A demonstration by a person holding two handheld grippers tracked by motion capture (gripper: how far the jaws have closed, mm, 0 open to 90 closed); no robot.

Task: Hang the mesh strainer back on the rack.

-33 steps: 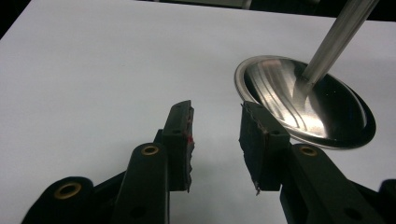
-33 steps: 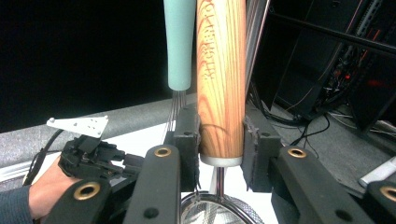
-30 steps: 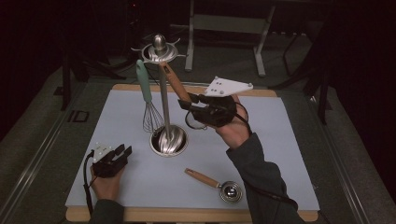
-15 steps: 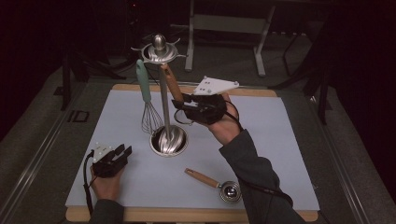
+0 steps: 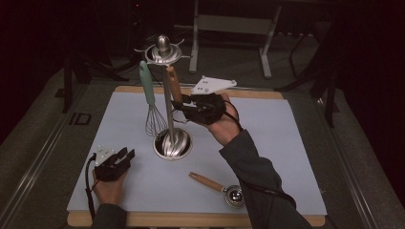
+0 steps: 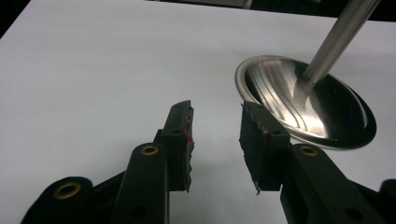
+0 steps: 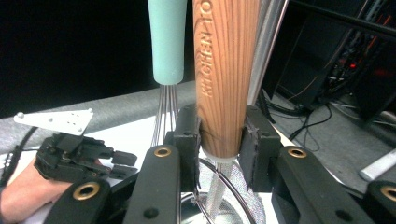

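A steel utensil stand (image 5: pixel 173 143) rises from a round base on the pale mat. From its top ring hangs a whisk (image 5: pixel 153 117) with a mint handle (image 7: pixel 167 42). My right gripper (image 5: pixel 180 104) is shut on the lower end of a wooden-handled strainer (image 5: pixel 174 85), held nearly upright beside the pole (image 7: pixel 268 42). In the right gripper view the jaws (image 7: pixel 219 135) clamp the wooden handle (image 7: pixel 224 70), with wire mesh (image 7: pixel 229 191) below. My left gripper (image 5: pixel 127 154) rests open on the mat, left of the base (image 6: pixel 308 107). Nothing sits between its jaws (image 6: pixel 215 121).
A wooden-handled metal scoop (image 5: pixel 217 187) lies on the mat near the front edge, right of the stand. The mat (image 5: pixel 286 143) covers a wooden board. Dark table frames and cables stand behind the table.
My right hand has moved left toward the stand, and the wooden handle has gone from tilted to nearly upright beside the pole. The left gripper has not moved.
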